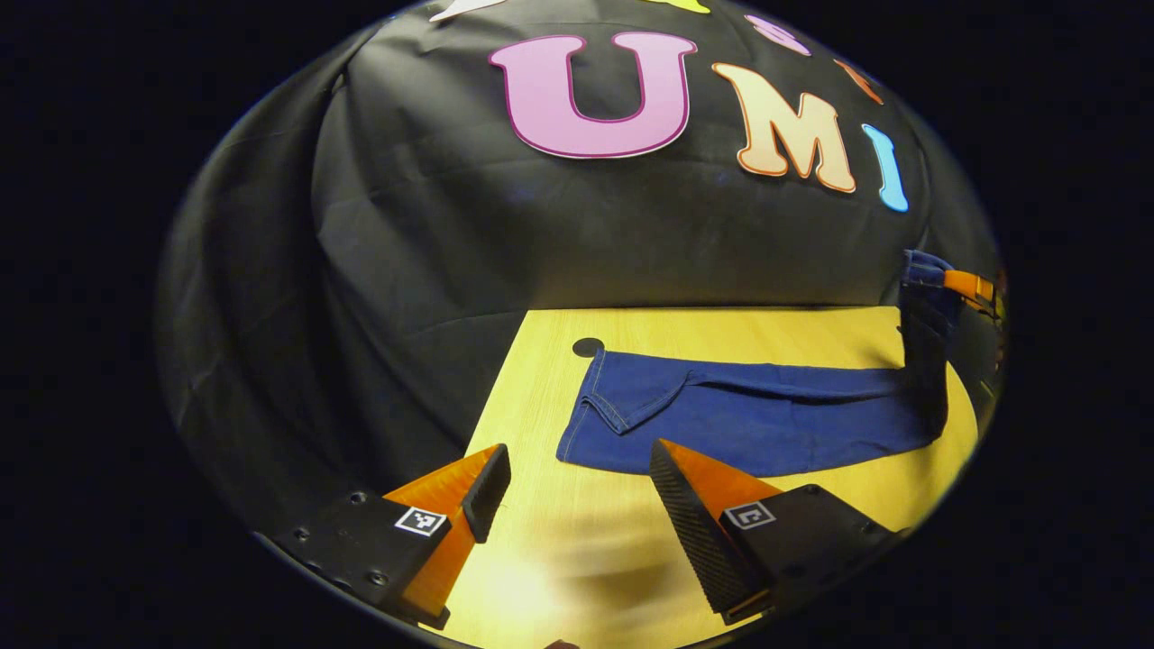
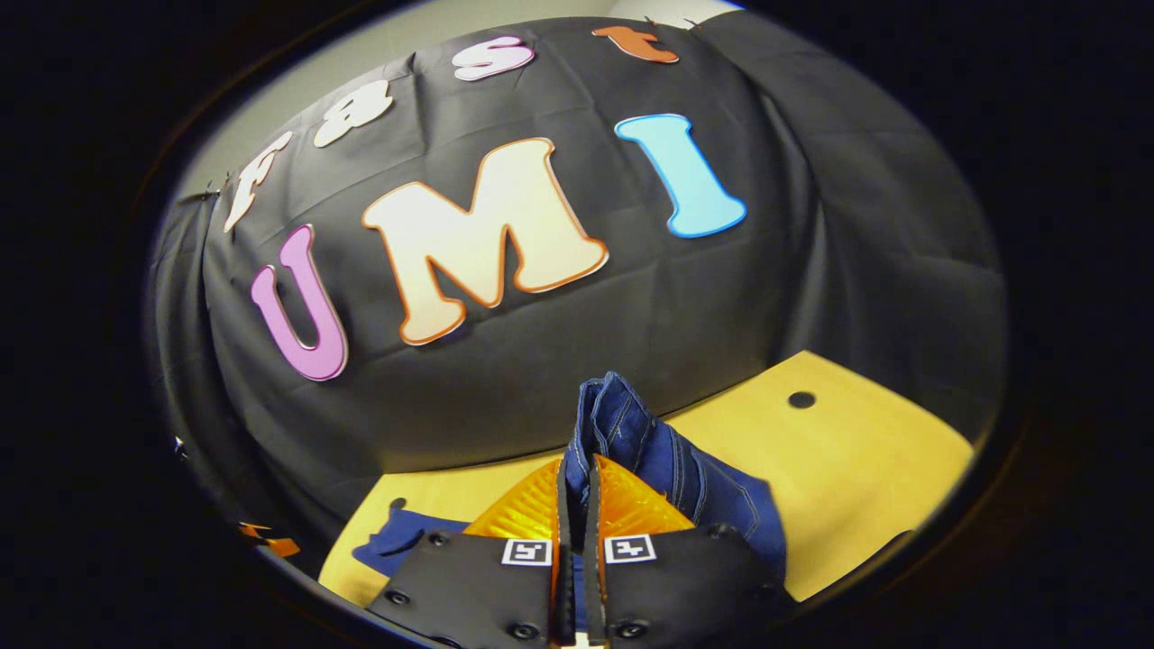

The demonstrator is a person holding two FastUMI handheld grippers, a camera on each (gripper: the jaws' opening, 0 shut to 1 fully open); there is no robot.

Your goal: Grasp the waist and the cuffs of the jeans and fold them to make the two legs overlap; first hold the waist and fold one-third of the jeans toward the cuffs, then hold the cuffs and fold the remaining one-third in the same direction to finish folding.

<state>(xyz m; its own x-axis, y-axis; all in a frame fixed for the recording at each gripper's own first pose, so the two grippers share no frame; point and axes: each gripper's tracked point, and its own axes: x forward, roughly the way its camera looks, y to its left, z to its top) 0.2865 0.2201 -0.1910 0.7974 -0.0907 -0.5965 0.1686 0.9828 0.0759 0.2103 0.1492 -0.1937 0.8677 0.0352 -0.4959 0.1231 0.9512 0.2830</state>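
We see the left gripper [image 1: 577,482] in the left gripper view as two black blocks, each carrying an orange wedge-shaped finger. The inner faces of its fingers [image 1: 699,532] are black pads with a fine ribbed texture. On top of each block sits a small white square tag with a black pattern, and round black screws dot the block just beside the left-hand tag.

In the right gripper view, the right gripper [image 2: 577,491] shows the same build: two black blocks, translucent orange ribbed fingers [image 2: 527,509], thin black pads at the inner edges. A white patterned tag sits on each block, and dark screws lie below those tags along the blocks' edges.
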